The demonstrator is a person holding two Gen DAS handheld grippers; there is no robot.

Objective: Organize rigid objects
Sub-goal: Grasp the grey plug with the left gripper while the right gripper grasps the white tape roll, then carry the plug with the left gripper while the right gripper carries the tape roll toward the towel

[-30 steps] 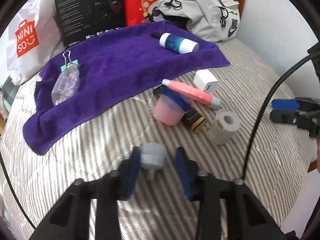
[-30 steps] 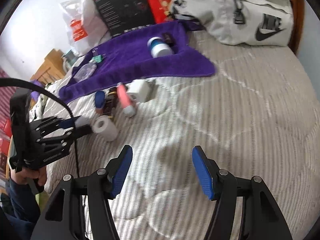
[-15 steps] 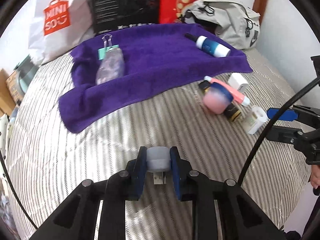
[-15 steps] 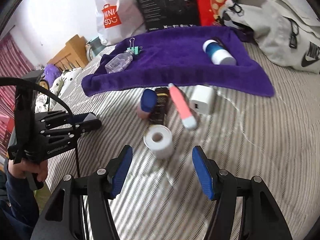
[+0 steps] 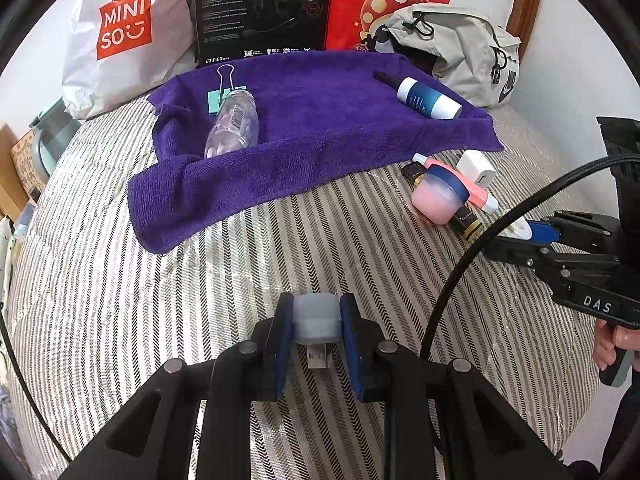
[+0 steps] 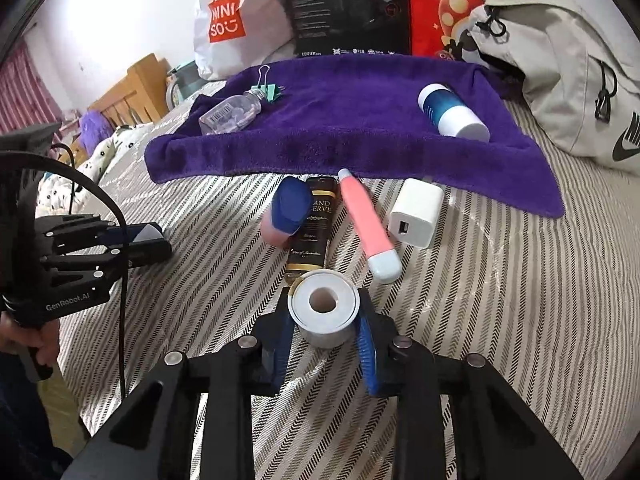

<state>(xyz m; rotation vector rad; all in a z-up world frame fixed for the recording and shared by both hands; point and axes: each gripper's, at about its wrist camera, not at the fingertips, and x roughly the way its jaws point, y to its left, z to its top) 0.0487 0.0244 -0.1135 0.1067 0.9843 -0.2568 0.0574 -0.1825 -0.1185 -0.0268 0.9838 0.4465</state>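
Purple is the towel [image 5: 320,140], spread flat on the striped bed cover [image 5: 160,300], and everything here sits near it or on it. The left gripper [image 5: 316,334] floats low over the stripes, in front of the towel's near edge and well apart from it. Its two blue pads are squeezed tight on a small grey USB plug [image 5: 315,322], with the metal end pointing back. A hand [image 6: 36,340] holds its handle at the far left of the right wrist view.

On the towel's left part lie a clear bottle [image 5: 232,126] and a green clip [image 5: 220,94], touching. On its right part lies a blue and white bottle [image 5: 428,98].

Just in front of the towel's near edge sit a pink jar with a blue lid [image 6: 286,212], a dark bottle [image 6: 314,228], a pink tube [image 6: 368,228] and a white charger [image 6: 414,214], close together.

The right gripper [image 6: 324,326] is nearest the camera, with its pads closed around a white tape roll [image 6: 324,312]; the roll's hole faces up. To the right of the charger the striped cover is open.
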